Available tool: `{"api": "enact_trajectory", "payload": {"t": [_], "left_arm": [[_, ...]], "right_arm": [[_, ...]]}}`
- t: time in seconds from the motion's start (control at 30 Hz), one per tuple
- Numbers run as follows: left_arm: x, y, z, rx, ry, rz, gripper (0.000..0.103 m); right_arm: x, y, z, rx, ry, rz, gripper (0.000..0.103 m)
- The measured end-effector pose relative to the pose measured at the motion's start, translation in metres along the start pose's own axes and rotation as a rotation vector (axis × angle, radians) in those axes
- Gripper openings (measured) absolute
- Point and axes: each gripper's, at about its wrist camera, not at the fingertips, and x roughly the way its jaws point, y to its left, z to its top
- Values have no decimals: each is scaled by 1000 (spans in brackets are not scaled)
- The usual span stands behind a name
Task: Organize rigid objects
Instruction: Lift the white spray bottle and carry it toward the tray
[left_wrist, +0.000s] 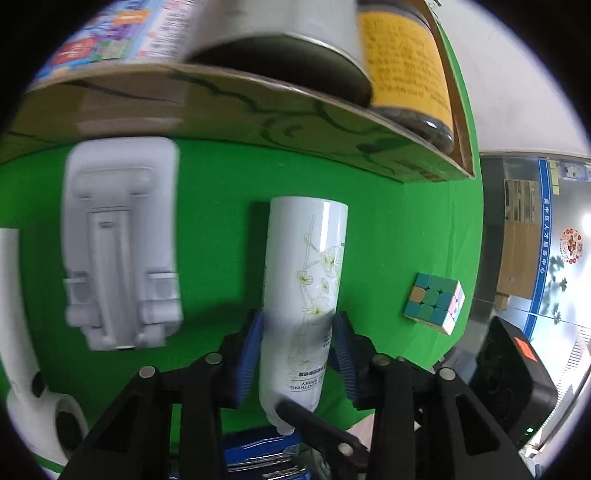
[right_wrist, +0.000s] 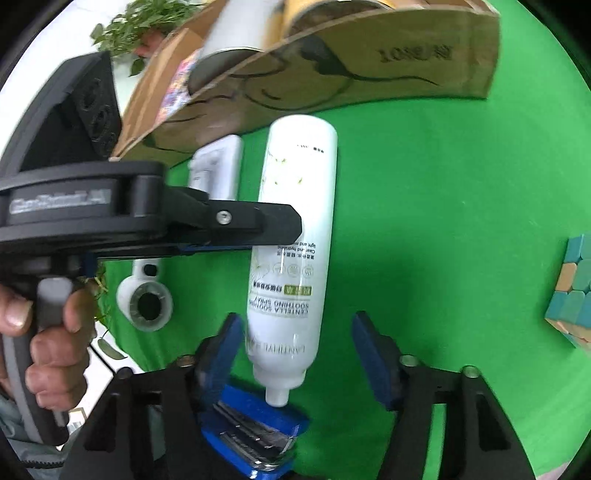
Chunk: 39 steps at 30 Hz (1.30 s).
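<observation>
White spray bottle (left_wrist: 303, 295), one; cube (left_wrist: 434, 301), one.

Open green cloth (right_wrist: 424, 206) rightward; cardboard box (right_wrist: 369, 74) ahead; cube (left_wrist: 436, 301) right

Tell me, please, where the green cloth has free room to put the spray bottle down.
Free: the green cloth between the spray bottle and the puzzle cube, below the cardboard box. Crowded: the other side of the bottle, with the white holder, the white round-ended device and the blue tool at the bottle's nozzle.
</observation>
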Motion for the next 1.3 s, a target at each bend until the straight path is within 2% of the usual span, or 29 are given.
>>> {"api": "enact_trajectory", "payload": {"t": [0.03,0.07,0.2,0.3,0.37,0.4,0.43,0.47,0.5,0.57,0.6,0.7,0.77,0.8,0.83,0.87,1.0,1.17,1.23,1.3], "left_arm": [[2,-4,-1,7,2,3,37],[4,-7,-1,16,7,7,37],[3,-21,0,55,4,38,36],[-18,-40,1,84,-46,41,34],[-37,-55,1,114,-87,37,25],[-48,-65,0,135,-109,36,2],[-60,-78,-2,155,-118,-13,0],[-67,-89,-5,172,-124,-52,0],[-74,-102,-7,206,-136,-65,0],[-83,-131,-13,285,-167,-36,0],[-86,-135,-14,286,-175,-41,0],[-96,-119,-11,193,-226,-20,2],[-105,-90,-10,105,-253,-30,15],[-108,-75,-11,64,-255,-37,28],[-109,-62,-13,30,-248,-47,35],[-105,-50,-17,-3,-235,-49,36],[-77,-21,-28,-110,-136,-71,36],[-28,-15,-33,-183,7,-203,36],[-6,-15,-32,-203,69,-268,47],[12,-14,-31,-237,112,-274,49]], "right_arm": [[-2,-5,1,10,5,6,52],[-1,-8,1,22,12,18,44],[-4,-12,5,40,13,12,44],[-21,-5,7,25,-47,11,43],[-44,0,9,12,-104,7,43],[-57,4,11,1,-132,-12,43],[-73,6,13,-6,-163,-27,43],[-93,10,16,-21,-196,1,43],[-104,14,17,-31,-220,12,43],[-135,33,18,-126,-302,-11,42],[-140,39,22,-155,-305,-25,42],[-136,39,29,-170,-284,-85,42],[-115,22,29,-130,-239,-138,42],[-111,12,26,-109,-255,-123,42],[-113,6,24,-95,-267,-98,42],[-114,-2,21,-79,-263,-80,42],[-115,-13,7,-64,-227,-57,43],[-107,-19,-32,-62,-149,-68,45],[-99,-28,-49,-38,-109,-82,46],[-85,-34,-56,-17,-68,-121,45]]}}
